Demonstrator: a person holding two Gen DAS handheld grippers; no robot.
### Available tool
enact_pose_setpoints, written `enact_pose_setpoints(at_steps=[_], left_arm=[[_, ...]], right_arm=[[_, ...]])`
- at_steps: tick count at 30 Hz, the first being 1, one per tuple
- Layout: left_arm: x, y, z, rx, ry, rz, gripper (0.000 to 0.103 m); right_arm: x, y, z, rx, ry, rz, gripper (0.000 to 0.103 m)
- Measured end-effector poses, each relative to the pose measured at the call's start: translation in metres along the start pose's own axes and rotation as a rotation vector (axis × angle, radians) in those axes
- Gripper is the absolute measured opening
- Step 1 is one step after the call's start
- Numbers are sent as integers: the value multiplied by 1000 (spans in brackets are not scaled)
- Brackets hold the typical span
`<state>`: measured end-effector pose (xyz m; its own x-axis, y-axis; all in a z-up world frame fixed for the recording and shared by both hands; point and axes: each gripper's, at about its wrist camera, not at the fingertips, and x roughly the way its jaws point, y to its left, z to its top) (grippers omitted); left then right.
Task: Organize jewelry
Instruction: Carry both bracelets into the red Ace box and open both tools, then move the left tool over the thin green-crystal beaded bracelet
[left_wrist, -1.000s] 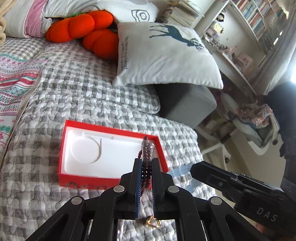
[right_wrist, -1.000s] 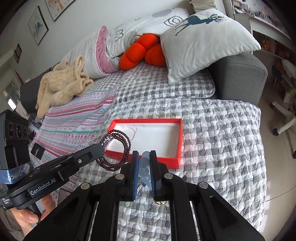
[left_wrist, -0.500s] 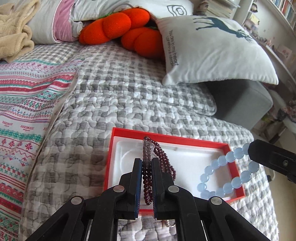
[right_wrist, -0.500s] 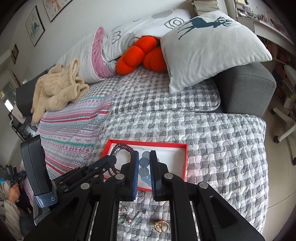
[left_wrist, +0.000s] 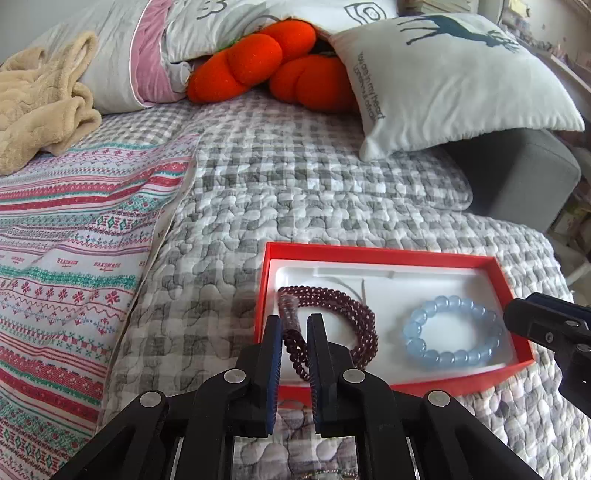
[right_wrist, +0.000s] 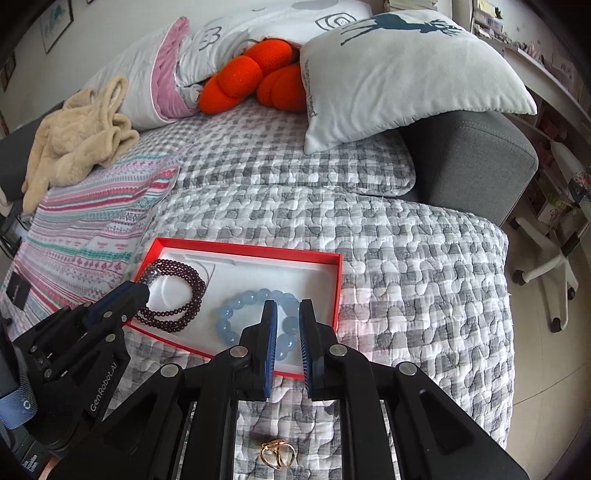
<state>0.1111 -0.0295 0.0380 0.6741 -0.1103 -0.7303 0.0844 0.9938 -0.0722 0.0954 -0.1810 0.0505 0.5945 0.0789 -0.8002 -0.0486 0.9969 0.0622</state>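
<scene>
Red box with white liner sits on the grey checked quilt, near the quilt's front edge.

Dark red bead strand lies coiled in the box's left half. Pale blue bead bracelet lies flat in the right half, just beside the strand, not clearly touching it.

Left gripper: fingers parted a small way, poised over the box's front-left corner. A section of the dark strand and its clear tube clasp sit in the gap; whether the pads touch the beads cannot be told.

Right gripper: fingers parted about one bead's width, over the box's front edge toward its right corner. Blue beads show between them; the bracelet rests on the liner, no visible pinch.

In the way: each gripper's own fingers hide the near part of its bracelet and the box's front wall.

Around: gold ring on the quilt in front of the box, seen under the right gripper. Striped blanket along the quilt's left edge, beige fleece at the far left corner. Orange plush and deer-print cushion at the far edge. Grey sofa arm on the right, white chair base on the floor beyond.
</scene>
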Motion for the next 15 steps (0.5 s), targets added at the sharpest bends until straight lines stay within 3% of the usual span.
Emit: enact_pose_setpoints(at_steps=[1,3,4,6,11,15], left_arm=[[-3,0,-2,1,5,-3,18],[-8,-1,-6,0,9,-3,40],[-11,-1,-9,1,8,-3,45],[-17,-2,-14,4,11,3,53],[-28,7,-28,-22,32,19,72],[-35,13,-38,-26,41,28,81]], right_arm=[[-3,0,-2,-3,1,-3,19],[-10,0,-7,-5,-4,-5,33],[-14,-1,-9,-5,-9,-8,43],[-21,-2,-15,-7,-22,-14,50],[-35,-10,-31,14,-17,-24,51],[-42,-13,-46,22,-29,-27,60]])
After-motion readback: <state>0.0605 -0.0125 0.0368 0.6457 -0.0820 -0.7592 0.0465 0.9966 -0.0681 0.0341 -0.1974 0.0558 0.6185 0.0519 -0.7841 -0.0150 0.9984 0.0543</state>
